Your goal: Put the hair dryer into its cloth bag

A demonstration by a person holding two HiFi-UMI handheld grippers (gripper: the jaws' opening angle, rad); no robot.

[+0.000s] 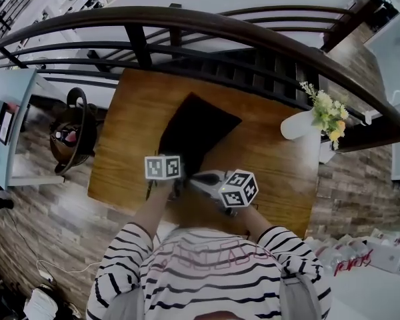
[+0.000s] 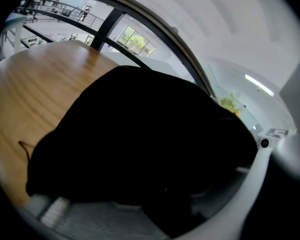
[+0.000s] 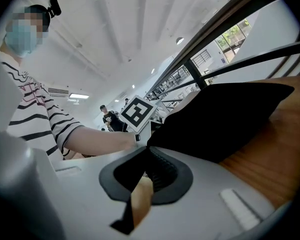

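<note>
Fabric is filling nearly the whole of the left gripper view. The black cloth bag [image 1: 193, 129] is lying on the wooden table [image 1: 267, 179] with its near edge lifting off the wood, and both tools are working at that edge. The left gripper [image 1: 168, 173] is holding a thick fold of the bag, its jaws standing partway apart around the bunched cloth. The right gripper [image 3: 142, 166] is pinching the hem close beside it, jaws nearly together on a thin bit of black, with the wood showing through the slit beneath. The person's striped sleeves are reaching in from the near side.

The hair dryer is not showing plainly in any view. It may be sitting under the dark cloth already, but the black is swallowing every outline.

The step in hand, as I am judging it, is opening the mouth of the bag. Doing it well is coming down to drawing the two grips apart sideways, so the hem is stretching into a wide, taut opening instead of a limp slit. The upper layer wants raising while the lower one is lying flat on the table. Each grip should be taking one layer only, since catching both is sealing the mouth. The white vase [image 1: 297, 125] of flowers is standing well off at the table's right edge, so swinging the right elbow outward is calling for a little care.
</note>
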